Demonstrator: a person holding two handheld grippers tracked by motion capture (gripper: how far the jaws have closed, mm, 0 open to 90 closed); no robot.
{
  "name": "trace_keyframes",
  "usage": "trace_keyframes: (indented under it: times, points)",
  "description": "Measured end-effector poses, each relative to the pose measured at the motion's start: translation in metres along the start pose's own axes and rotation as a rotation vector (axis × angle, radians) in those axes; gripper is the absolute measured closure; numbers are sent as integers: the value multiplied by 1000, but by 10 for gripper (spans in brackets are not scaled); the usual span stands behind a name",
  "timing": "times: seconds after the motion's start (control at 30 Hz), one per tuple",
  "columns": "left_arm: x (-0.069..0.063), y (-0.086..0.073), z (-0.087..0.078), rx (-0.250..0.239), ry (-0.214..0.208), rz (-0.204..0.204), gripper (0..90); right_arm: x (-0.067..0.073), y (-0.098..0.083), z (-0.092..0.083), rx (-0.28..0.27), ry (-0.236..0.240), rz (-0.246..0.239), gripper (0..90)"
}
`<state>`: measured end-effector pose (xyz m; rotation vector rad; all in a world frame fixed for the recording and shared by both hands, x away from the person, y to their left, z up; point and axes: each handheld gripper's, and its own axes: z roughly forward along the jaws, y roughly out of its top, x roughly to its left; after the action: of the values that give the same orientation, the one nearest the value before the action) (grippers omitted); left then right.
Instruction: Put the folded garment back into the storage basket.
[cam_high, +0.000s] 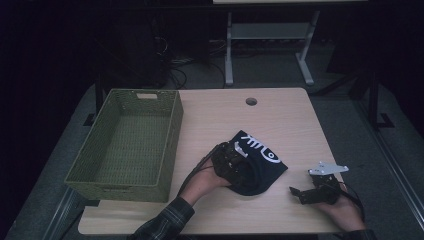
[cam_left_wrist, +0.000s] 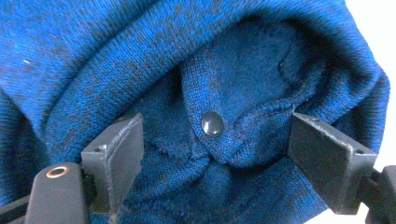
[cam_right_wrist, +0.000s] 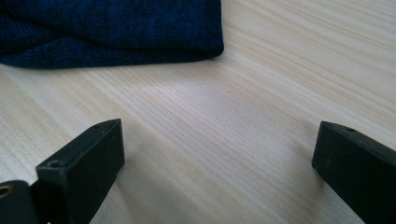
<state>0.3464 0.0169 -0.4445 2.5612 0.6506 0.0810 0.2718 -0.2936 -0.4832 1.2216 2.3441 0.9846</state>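
Observation:
A dark blue knitted garment (cam_high: 260, 162) with a white print lies rumpled on the wooden table (cam_high: 225, 117), right of centre. My left gripper (cam_high: 236, 167) rests on the garment's left part, held by a hand with a plaid sleeve. In the left gripper view its jaws stand open (cam_left_wrist: 212, 151), pressed into blue knit folds (cam_left_wrist: 116, 56) around a dark snap button (cam_left_wrist: 212, 124). My right gripper (cam_high: 296, 192) hovers open near the front right edge, apart from the cloth. Its view shows bare wood between the jaws (cam_right_wrist: 215, 156) and the garment's edge (cam_right_wrist: 107, 32) farther off.
A green woven basket (cam_high: 170, 145) with nothing visible inside stands on the table's left side, close to the left hand. A round cable hole (cam_high: 251, 101) sits near the far edge. Dark floor, cables and a desk frame (cam_high: 270, 45) lie beyond the table.

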Motion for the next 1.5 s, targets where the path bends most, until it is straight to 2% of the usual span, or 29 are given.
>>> trace_keyframes:
  times: [0.13, 0.17, 0.2, 0.37, 0.6, 0.63, 0.7, 0.87, 0.93, 1.0, 1.23, 1.27, 1.5]
  points:
    - [-2, -1, 4, 4, 18, 12, 188, 0, 0, 0, 1, 0, -1, 20]
    - [-2, -1, 4, 4, 18, 12, 196, 0, 0, 0, 1, 0, -1, 20]
    - [-3, -2, 5, 2, 39, 27, 213, 0, 0, 0, 0, 0, 0, 20]
    - [-4, -3, 4, 18, 57, 47, 262, 0, 0, 0, 0, 0, 0, 20]
    - [-2, -4, 2, 23, 64, 45, 372, 0, 0, 0, 0, 0, 0, 20]
    - [-1, -4, 1, 23, 64, 45, 427, 0, 0, 0, 0, 0, 0, 20]
    - [0, -4, 0, 23, 64, 49, 482, 0, 0, 0, 0, 0, 0, 20]
    - [4, -5, -3, 17, 54, 44, 658, 0, 0, 0, -2, 0, -3, 20]
    - [5, -6, -3, 13, 46, 35, 686, 0, 0, 0, -2, 0, -2, 20]
    - [7, -6, -3, 5, 40, 16, 702, 0, 0, 0, -2, 0, -3, 20]
    - [12, -6, -7, -15, -2, -8, 716, 0, 0, 0, -2, 0, -3, 20]
    - [12, -6, -10, -36, -15, -13, 716, 0, 0, 0, -2, 0, -3, 20]
    - [11, -3, -26, -72, -42, -21, 717, 0, 0, 0, -2, 0, -3, 20]
